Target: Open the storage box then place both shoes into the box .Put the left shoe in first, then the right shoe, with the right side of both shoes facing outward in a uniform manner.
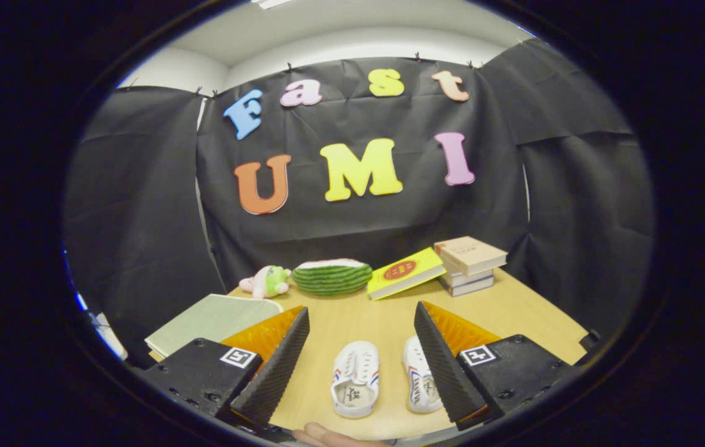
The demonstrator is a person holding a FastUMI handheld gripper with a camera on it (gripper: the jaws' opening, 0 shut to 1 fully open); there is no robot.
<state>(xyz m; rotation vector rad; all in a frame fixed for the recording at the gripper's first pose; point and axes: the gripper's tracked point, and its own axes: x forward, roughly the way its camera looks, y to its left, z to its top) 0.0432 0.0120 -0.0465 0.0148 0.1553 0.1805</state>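
Two small white shoes with red and blue stripes stand side by side on the wooden table (514, 310), toes pointing away from me. The left one (355, 379) lies between my fingers. The right one (421, 382) is partly hidden behind my right finger. A pale green box (213, 323) with its lid down lies beyond my left finger, at the table's left edge. My gripper (362, 310) hangs above the table with its fingers wide apart and nothing held between them.
Along the back of the table sit a pink and green plush toy (267, 280), a watermelon-shaped cushion (332, 276), a yellow book (405, 272) and a stack of books (469, 264). A fingertip (327, 434) shows just under the shoes.
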